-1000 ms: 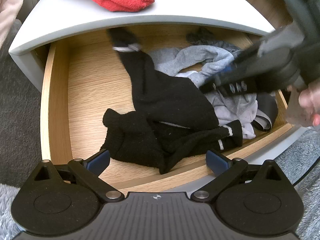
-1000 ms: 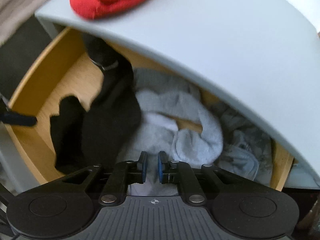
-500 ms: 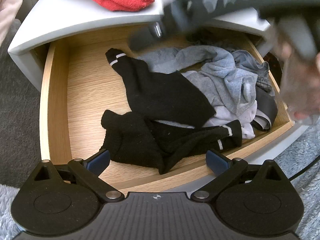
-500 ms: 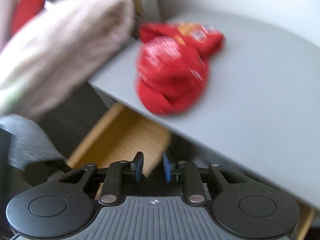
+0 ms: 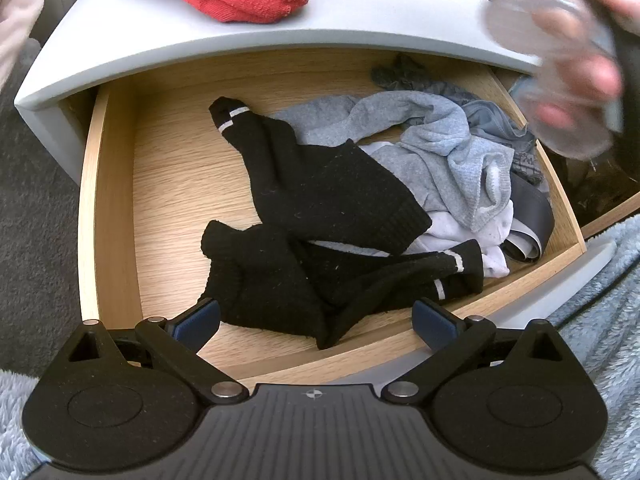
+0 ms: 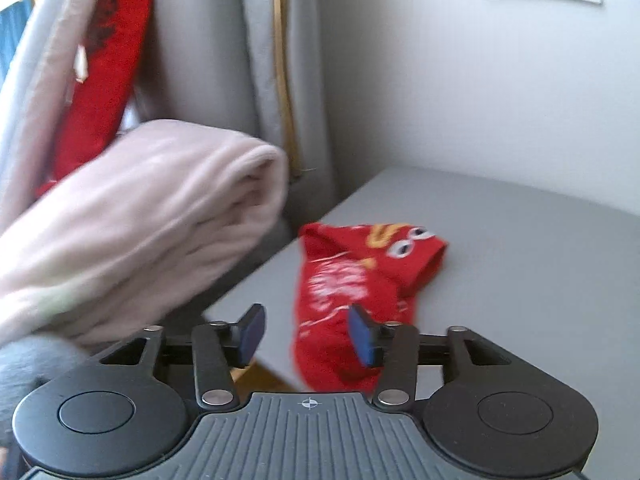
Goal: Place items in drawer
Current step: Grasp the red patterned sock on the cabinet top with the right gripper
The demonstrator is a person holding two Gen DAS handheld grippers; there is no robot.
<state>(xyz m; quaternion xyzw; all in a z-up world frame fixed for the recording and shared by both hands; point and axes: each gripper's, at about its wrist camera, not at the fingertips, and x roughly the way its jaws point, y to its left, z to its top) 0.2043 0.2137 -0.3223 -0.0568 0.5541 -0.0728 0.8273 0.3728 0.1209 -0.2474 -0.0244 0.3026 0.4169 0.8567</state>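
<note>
- While the right gripper (image 6: 306, 334) hangs above the grey cabinet top (image 6: 520, 280), its jaws have just been opening, nothing pinched; red socks (image 6: 352, 288) lie beneath.
- Left gripper (image 5: 316, 320) gapes wide over the drawer (image 5: 108, 208) of black socks (image 5: 320, 240).

Bedroom: nightstand (image 5: 360, 32), sock drawer (image 5: 108, 208)

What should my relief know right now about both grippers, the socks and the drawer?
Left gripper: jaws wide open, empty, over the open drawer.
Right gripper: jaws have just been opening, empty, aimed at the red socks on the grey cabinet top.
Done: black socks and grey clothes lie in the drawer.
Left: grasp the red socks and put them in the drawer.
</note>
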